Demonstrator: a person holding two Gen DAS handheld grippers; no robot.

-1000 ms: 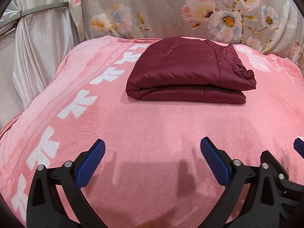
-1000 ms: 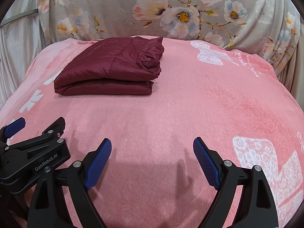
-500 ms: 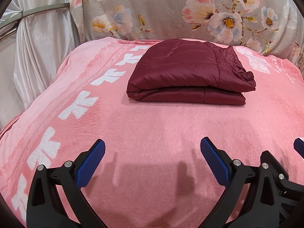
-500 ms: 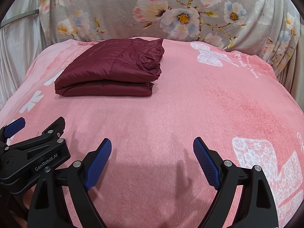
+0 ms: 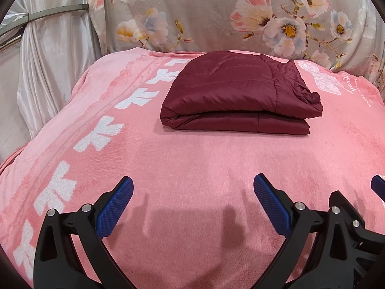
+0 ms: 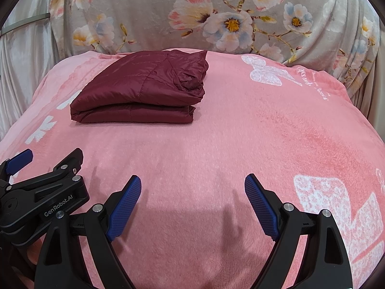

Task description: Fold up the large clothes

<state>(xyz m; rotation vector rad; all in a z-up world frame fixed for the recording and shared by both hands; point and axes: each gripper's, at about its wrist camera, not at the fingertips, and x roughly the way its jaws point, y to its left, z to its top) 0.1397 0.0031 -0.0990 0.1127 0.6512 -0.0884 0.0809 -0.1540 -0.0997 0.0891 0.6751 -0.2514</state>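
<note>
A dark red quilted jacket [image 5: 238,94] lies folded in a neat stack on the far part of the pink blanket [image 5: 192,168]; it also shows in the right wrist view [image 6: 142,91], far left. My left gripper [image 5: 193,187] is open and empty, well short of the jacket. My right gripper [image 6: 192,187] is open and empty too, near the front of the blanket, right of the left gripper [image 6: 36,192]. Both hover low over the blanket.
A grey floral fabric [image 5: 216,12] hangs behind the bed. A pale satin curtain [image 5: 48,60] and a metal rail stand at the left. The blanket has white patterns along its left side [image 5: 98,137] and at the right [image 6: 336,207].
Both views have shifted slightly; the jacket sits a little lower in the frames. The jacket itself has not moved and both grippers stay open.
</note>
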